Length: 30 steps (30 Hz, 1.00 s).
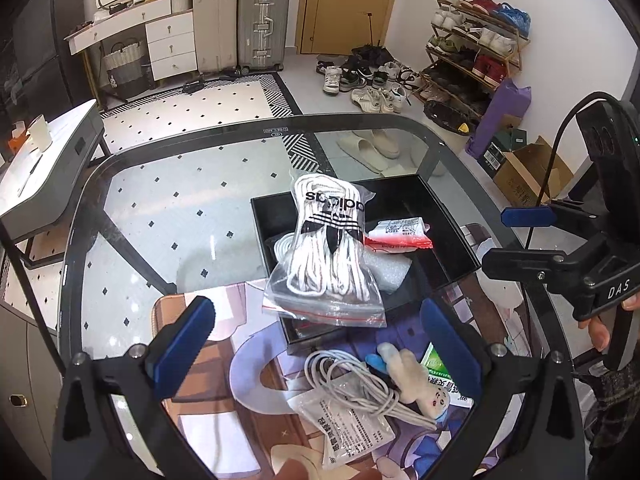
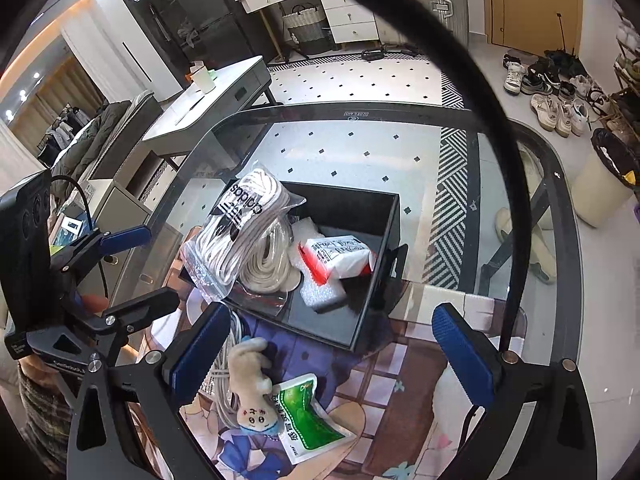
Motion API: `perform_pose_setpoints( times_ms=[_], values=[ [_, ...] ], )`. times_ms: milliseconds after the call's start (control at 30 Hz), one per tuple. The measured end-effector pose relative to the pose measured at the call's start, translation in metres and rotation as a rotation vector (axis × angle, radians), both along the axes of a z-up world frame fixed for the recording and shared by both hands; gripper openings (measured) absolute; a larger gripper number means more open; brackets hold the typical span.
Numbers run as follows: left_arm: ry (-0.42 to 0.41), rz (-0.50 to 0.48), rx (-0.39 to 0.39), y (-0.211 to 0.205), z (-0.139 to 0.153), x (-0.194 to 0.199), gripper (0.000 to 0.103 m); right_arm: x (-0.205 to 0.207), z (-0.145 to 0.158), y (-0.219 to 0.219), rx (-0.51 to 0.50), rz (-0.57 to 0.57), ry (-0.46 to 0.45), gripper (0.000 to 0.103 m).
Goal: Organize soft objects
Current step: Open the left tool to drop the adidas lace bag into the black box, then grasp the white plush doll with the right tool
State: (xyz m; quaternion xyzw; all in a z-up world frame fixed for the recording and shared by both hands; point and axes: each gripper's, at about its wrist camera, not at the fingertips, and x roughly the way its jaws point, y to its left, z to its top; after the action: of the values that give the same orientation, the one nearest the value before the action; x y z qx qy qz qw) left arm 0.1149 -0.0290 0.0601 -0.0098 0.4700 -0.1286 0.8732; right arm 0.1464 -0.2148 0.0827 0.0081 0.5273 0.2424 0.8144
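Seen from the left wrist: left hand-held gripper (image 1: 316,340) spread wide, blue pads apart and holding nothing, poised over the near part of the glass table (image 1: 132,200). Just ahead, a black box (image 1: 436,216) on the table, with a clear bag of laces (image 1: 330,256) (printed "adidas") draped over its near-left wall, part inside and part hanging out toward the mat (image 1: 224,364). Inside the box, a red-and-white packet (image 1: 400,234) beside the bag and white foam (image 1: 390,268) under it. Nearer the camera, between the pads, a coiled white cable (image 1: 352,384), a white sachet (image 1: 352,432), a beige plush toy (image 1: 416,380) and a green packet (image 1: 434,364), all lying close together on the mat, outside the box. At the right edge, the right hand-held gripper (image 1: 508,240) also with fingers apart, empty, beside the box. Seen from the right wrist: right hand-held gripper (image 2: 332,344) wide open over the mat (image 2: 400,392), gripping nothing. Box (image 2: 380,248) just beyond, holding the packet (image 2: 340,256), foam (image 2: 324,292) and a coil of white cord (image 2: 268,264); bag (image 2: 236,228) leaning on the left wall. Toy (image 2: 252,384) on the mat near the left pad, touching the green packet (image 2: 312,416), cable (image 2: 224,376) beside it. Left hand-held gripper (image 2: 140,272) at far left, fingers parted.
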Motion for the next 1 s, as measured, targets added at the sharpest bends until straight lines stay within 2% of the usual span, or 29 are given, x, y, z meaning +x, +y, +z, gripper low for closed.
perform_pose_setpoints(
  times_ms=[333,833,933,1000],
  values=[
    [0.031,0.009,-0.005,0.002,-0.016,-0.023,0.103,-0.028,-0.01,-0.003,0.002,0.024,0.034,0.102],
    [0.066,0.057,-0.014,0.019,-0.035,-0.05,0.103,-0.055,-0.038,0.043,0.023,0.133,0.117,0.102],
    [0.067,0.071,-0.015,0.024,-0.035,-0.052,0.103,-0.058,-0.045,0.053,0.02,0.155,0.139,0.098],
    [0.069,0.08,-0.016,0.025,-0.037,-0.052,0.103,-0.06,-0.05,0.057,0.017,0.166,0.155,0.09]
  ],
)
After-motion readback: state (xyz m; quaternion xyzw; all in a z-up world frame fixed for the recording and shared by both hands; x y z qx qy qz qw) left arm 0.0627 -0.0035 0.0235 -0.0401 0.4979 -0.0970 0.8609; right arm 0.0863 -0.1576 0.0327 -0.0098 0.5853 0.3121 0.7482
